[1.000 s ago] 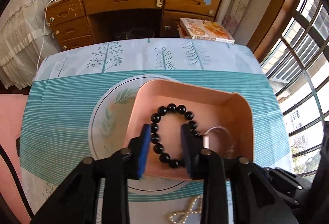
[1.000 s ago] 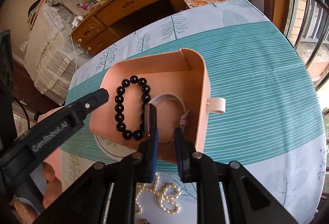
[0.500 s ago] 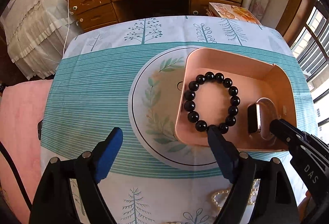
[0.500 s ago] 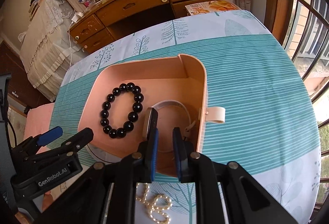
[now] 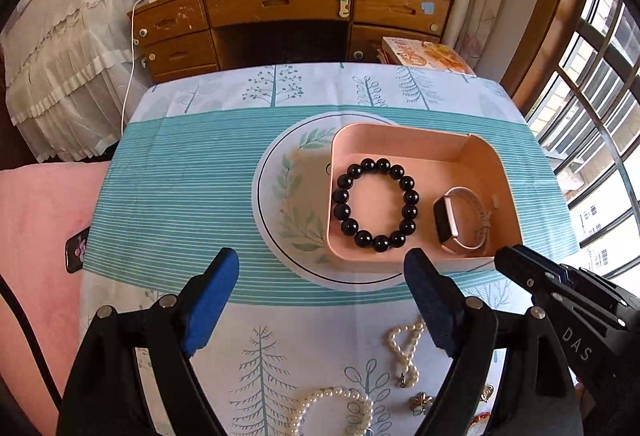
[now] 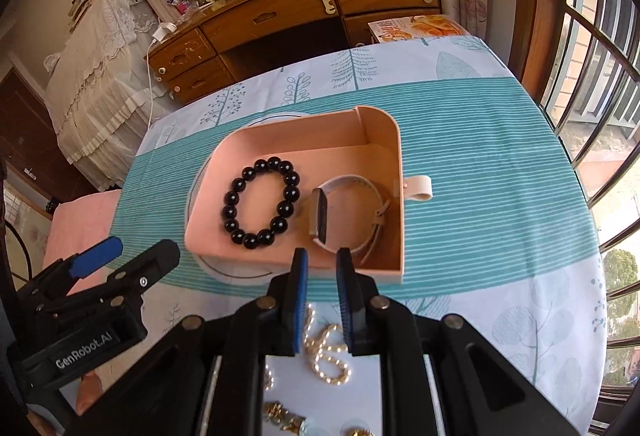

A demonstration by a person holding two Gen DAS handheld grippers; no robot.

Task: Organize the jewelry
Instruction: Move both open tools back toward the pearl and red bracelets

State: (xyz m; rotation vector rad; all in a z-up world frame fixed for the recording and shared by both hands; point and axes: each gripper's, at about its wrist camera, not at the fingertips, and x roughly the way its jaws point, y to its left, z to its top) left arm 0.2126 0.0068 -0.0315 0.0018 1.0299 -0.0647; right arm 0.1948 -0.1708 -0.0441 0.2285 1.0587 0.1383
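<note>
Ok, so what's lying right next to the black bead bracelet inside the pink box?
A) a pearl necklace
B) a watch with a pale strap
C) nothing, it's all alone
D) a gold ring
B. The watch lies beside the black bead bracelet inside the pink box, while the pearl strands are still out on the tablecloth, in front of the box.
</note>
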